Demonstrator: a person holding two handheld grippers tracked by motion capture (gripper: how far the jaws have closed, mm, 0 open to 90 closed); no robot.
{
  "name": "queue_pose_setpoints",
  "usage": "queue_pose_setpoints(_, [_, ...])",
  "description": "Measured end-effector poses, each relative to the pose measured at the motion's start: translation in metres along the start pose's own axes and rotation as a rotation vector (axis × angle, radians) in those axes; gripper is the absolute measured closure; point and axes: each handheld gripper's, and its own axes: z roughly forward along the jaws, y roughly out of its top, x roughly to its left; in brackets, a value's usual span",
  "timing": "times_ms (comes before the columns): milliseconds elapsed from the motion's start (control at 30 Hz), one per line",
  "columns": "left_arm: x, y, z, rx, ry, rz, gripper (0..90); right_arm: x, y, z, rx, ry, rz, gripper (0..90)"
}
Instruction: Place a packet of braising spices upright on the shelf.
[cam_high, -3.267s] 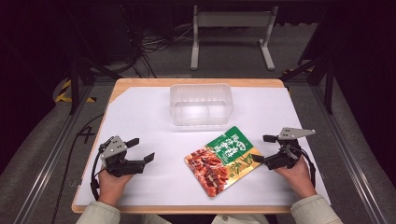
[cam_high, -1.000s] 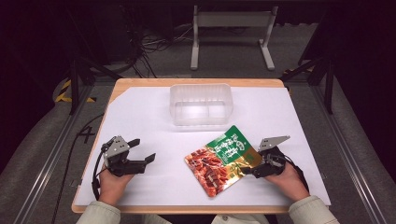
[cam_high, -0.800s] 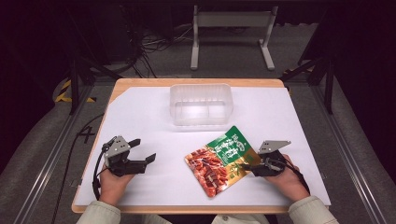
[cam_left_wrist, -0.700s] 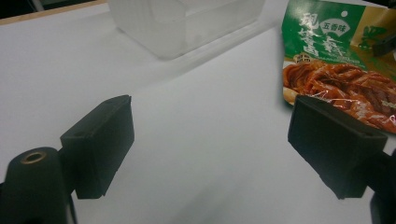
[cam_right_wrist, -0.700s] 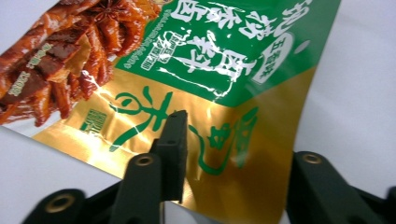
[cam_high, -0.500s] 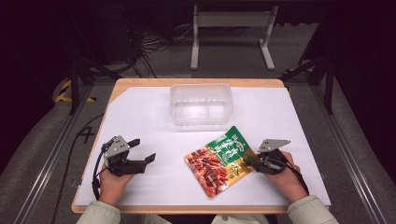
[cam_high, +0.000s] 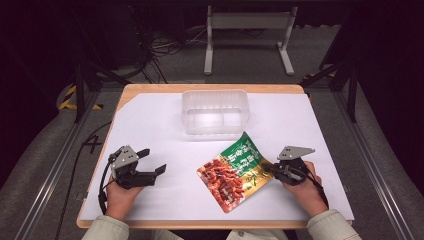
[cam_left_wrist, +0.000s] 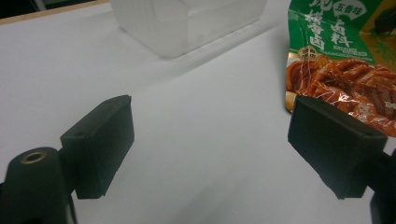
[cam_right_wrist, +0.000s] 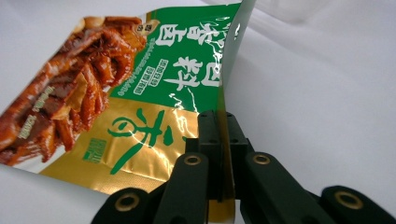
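Observation:
A green, gold and red snack packet (cam_high: 234, 170) lies on the white table sheet (cam_high: 165, 130), front of centre. My right gripper (cam_high: 271, 170) has just been closing and is shut on the packet's right edge. In the right gripper view the thin gold edge of the packet (cam_right_wrist: 154, 93) is pinched between the two black jaws of that gripper (cam_right_wrist: 221, 128). My left gripper (cam_high: 152, 161) rests on the sheet at the front left, open, nothing between its jaws. In the left gripper view the packet (cam_left_wrist: 341, 60) lies ahead to the right, beyond this gripper (cam_left_wrist: 210, 123).
A clear plastic tub (cam_high: 215, 111) stands behind the packet near the table's middle; it also shows in the left gripper view as a translucent tub (cam_left_wrist: 187, 21). Bare white sheet spans between the two hands. Dark floor, cables and a metal stand lie beyond the far edge.
My right gripper slid in from the right onto the packet's edge and its jaws closed on it. The left gripper stayed where it was.

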Motion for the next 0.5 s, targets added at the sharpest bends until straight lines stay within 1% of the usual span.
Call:
queue_pose_setpoints(67, [0.0, 0.0, -0.001, 0.001, 0.014, -0.005, 15.1, 0.0, 0.003, -0.004, -0.015, 0.007, 0.017, 90.0])
queue_pose_setpoints(167, [0.002, -0.002, -0.003, -0.007, 0.025, -0.024, 15.2, 0.002, 0.009, -0.011, -0.039, 0.018, 0.023, 90.0])
queue_pose_setpoints(233, [0.002, -0.003, -0.003, -0.009, 0.022, -0.038, 15.2, 0.004, 0.015, -0.017, -0.059, 0.032, 0.026, 90.0])
queue_pose_setpoints(367, [0.003, -0.003, -0.005, -0.008, 0.023, -0.039, 15.2, 0.009, 0.026, -0.026, -0.079, 0.054, 0.016, 90.0])
queue_pose_setpoints(400, [0.002, -0.004, -0.005, -0.008, 0.021, -0.047, 15.2, 0.012, 0.031, -0.03, -0.086, 0.063, 0.007, 90.0])
queue_pose_setpoints(500, [0.002, -0.004, -0.005, -0.009, 0.023, -0.035, 15.2, 0.019, 0.042, -0.038, -0.096, 0.083, -0.01, 90.0])
